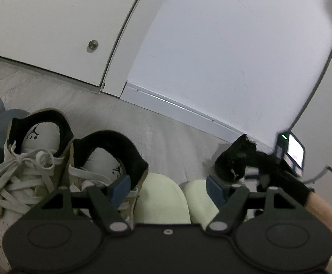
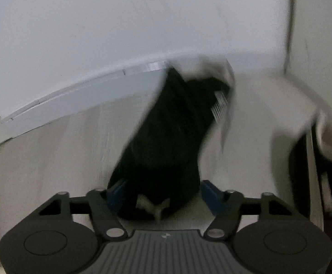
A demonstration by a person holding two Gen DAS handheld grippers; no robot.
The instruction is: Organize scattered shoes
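In the left wrist view a pair of cream and tan sneakers (image 1: pixel 40 166) with black collars stands at the left on the pale floor. Two pale green slippers (image 1: pixel 163 198) lie side by side under my left gripper (image 1: pixel 168 188), which is open above them with nothing between its fingers. A black shoe (image 2: pixel 166 141) sits heel-first between the fingers of my right gripper (image 2: pixel 164 194), which is shut on its heel; the view is motion-blurred. The same black shoe (image 1: pixel 232 159) shows tilted off the floor, with the right gripper's lit screen (image 1: pixel 295 153) behind it.
A white wall with a baseboard (image 1: pixel 188 107) runs close behind the shoes, and a cream door (image 1: pixel 51 34) stands at the left. A gloved hand and bare forearm (image 1: pixel 287 182) reach in from the right. Blurred white material (image 2: pixel 314 118) and a dark object (image 2: pixel 303 171) lie to the right.
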